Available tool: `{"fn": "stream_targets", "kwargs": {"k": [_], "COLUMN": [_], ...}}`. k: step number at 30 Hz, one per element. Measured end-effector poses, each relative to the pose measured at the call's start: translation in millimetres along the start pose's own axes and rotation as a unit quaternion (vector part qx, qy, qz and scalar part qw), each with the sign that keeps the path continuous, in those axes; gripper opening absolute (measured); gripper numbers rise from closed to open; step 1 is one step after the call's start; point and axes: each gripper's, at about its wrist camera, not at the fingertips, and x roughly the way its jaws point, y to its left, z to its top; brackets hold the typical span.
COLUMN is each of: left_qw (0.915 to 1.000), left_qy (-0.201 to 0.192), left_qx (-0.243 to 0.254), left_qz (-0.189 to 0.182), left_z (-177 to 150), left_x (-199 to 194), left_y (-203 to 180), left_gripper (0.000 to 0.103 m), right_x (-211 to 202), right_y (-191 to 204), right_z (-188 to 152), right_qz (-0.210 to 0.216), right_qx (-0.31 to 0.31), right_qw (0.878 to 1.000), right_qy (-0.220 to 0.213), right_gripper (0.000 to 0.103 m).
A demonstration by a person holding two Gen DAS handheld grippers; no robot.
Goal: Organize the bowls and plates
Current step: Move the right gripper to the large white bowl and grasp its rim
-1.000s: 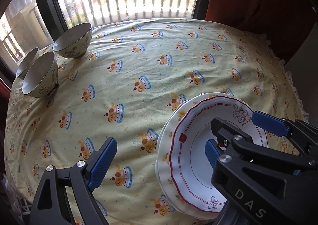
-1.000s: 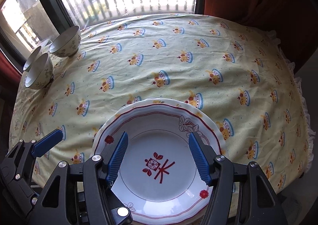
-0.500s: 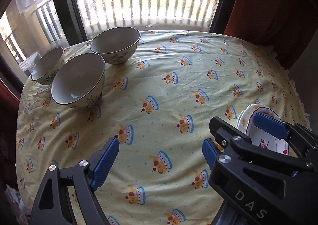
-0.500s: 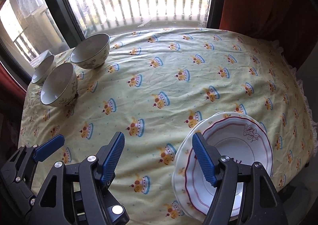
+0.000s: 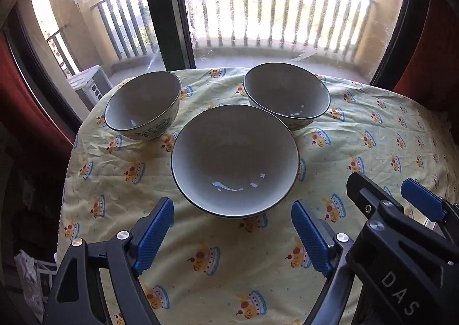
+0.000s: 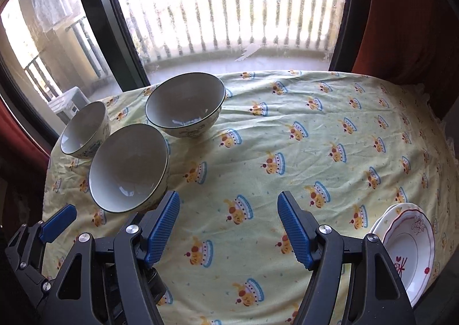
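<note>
Both grippers had swung away from the stacked plates (image 6: pixel 408 250) toward three bowls by the window. Left gripper (image 5: pixel 232 234), its jaws just narrowed a little yet wide apart and empty, hung just short of the nearest bowl (image 5: pixel 235 160). Right gripper (image 6: pixel 228 224), slightly wider than before, gaped over bare tablecloth (image 6: pixel 287 135), holding nothing; the plates lay at the tabletop's right edge.
</note>
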Motion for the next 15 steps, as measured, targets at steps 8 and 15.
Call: {"fn": "stream_targets", "kwargs": {"k": [8,15], "left_qw": [1.0000,0.9999], "left_qy": [-0.004,0.005], "left_qx": [-0.005,-0.002], "left_qz": [0.003,-0.009], "left_z": [29,39], "left_x": [33,65], "left_y": [23,33], "left_gripper": [0.081,0.069], "right_x": [31,65], "right_y": [29,51], "right_z": [31,42], "right_qz": [-0.008,-0.007], "right_qx": [0.003,-0.005], "right_qw": [1.000,1.000], "right_qy": [0.000,0.012], "right_gripper": [0.074,0.065]}}
